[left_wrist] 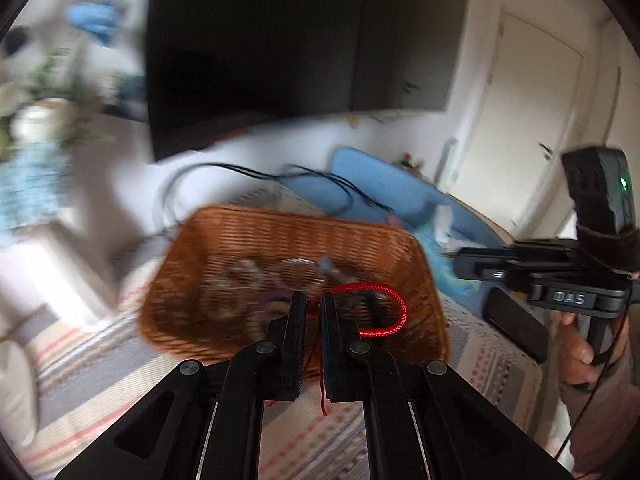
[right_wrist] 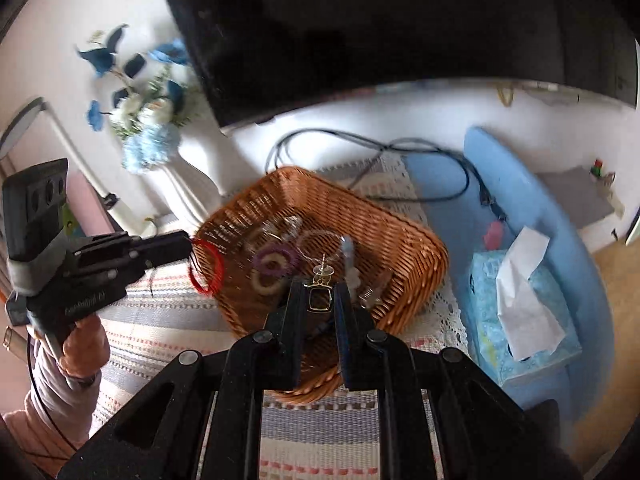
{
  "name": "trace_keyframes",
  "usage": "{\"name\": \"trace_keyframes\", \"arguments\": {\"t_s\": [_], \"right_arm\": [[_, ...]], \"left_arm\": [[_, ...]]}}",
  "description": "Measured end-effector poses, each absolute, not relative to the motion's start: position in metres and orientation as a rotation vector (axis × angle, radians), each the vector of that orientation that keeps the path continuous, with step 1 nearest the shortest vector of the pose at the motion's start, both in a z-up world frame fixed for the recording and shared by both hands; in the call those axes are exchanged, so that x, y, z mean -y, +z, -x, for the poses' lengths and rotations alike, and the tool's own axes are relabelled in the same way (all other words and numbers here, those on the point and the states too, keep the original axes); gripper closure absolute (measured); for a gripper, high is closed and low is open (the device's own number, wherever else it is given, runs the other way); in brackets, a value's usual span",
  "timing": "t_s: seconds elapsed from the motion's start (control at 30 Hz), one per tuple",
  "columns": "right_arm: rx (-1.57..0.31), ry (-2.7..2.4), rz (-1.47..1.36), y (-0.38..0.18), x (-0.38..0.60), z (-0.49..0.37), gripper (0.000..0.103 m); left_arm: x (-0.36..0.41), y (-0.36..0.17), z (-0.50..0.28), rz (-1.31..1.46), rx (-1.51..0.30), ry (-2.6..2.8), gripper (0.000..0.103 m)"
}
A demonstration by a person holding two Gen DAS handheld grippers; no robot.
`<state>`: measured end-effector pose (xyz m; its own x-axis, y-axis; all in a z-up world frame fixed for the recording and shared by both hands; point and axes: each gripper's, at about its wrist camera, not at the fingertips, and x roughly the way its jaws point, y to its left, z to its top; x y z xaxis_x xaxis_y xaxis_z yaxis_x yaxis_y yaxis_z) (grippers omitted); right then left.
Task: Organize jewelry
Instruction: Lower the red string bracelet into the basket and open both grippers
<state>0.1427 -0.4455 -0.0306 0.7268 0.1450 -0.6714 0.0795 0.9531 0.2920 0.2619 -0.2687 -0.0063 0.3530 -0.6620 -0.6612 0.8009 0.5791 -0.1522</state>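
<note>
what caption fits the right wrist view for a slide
Right gripper pinching a gold-framed earring above the wicker basket, left gripper holding a red cord bracelet.

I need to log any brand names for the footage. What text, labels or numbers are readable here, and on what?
"DAS": raised letters on the black body of the right gripper, seen in the left wrist view.
Embossed lettering on the black left gripper body in the right wrist view: too blurred to read.
Nothing else carries readable text.
</note>
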Motion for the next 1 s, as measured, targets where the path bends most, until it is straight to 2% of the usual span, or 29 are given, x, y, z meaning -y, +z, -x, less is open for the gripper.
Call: {"name": "trace_keyframes", "arguments": {"t_s": [0.2, 0.53, 0.6, 0.67, 0.7, 0.73, 1.0], "right_arm": [[-0.843, 0.036, -0.352, -0.057, 0.456, -0.164, 0.086], [-0.869, 0.043, -0.372, -0.065, 0.458, -0.162, 0.086], [-0.879, 0.038, -0.366, -0.066, 0.455, -0.160, 0.086], [-0.880, 0.033, -0.380, -0.065, 0.453, -0.155, 0.086], [-0.877, 0.033, -0.385, -0.065, 0.453, -0.153, 0.086], [-0.872, 0.030, -0.391, -0.064, 0.452, -0.150, 0.085], [-0.791, 0.009, -0.366, -0.024, 0.431, -0.124, 0.085]], "left_arm": [[0.320, -0.038, -0.254, -0.303, -0.801, -1.016, 0.096], [0.340, -0.059, -0.239, -0.368, -0.832, -1.015, 0.096], [0.338, -0.059, -0.239, -0.357, -0.849, -1.030, 0.088], [0.331, -0.056, -0.237, -0.344, -0.850, -1.036, 0.065], [0.327, -0.054, -0.236, -0.339, -0.839, -1.030, 0.060], [0.319, -0.049, -0.233, -0.329, -0.817, -1.021, 0.058], [0.262, -0.005, -0.212, -0.235, -0.726, -0.998, 0.058]]}}
